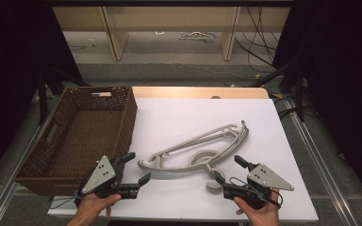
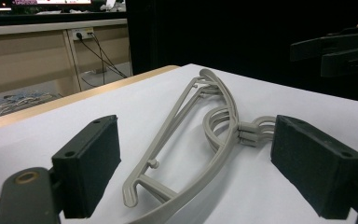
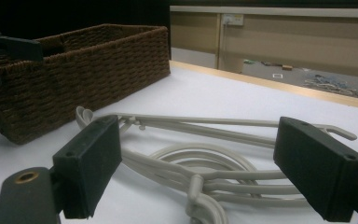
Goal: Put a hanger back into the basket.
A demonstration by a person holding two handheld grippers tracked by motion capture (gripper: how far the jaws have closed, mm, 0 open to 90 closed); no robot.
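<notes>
A stack of grey plastic hangers [image 1: 198,150] lies flat in the middle of the white table [image 1: 169,117], hooks toward the near side. My left gripper [image 1: 136,168] hovers open just left of the hangers' near end, held by a hand at the table's front edge. In the left gripper view the hangers [image 2: 186,140] run away between its wide-apart jaws, untouched. My right gripper [image 1: 230,170] is open near the hooks [image 1: 212,181], with the hangers [image 3: 205,168] lying in front of and between its jaws without contact.
A dark brown wicker basket [image 1: 42,162] stands on the table's left side, and its wall [image 3: 74,70] rises beyond the hangers in the right gripper view. Wooden furniture legs and cables lie on the floor behind the table.
</notes>
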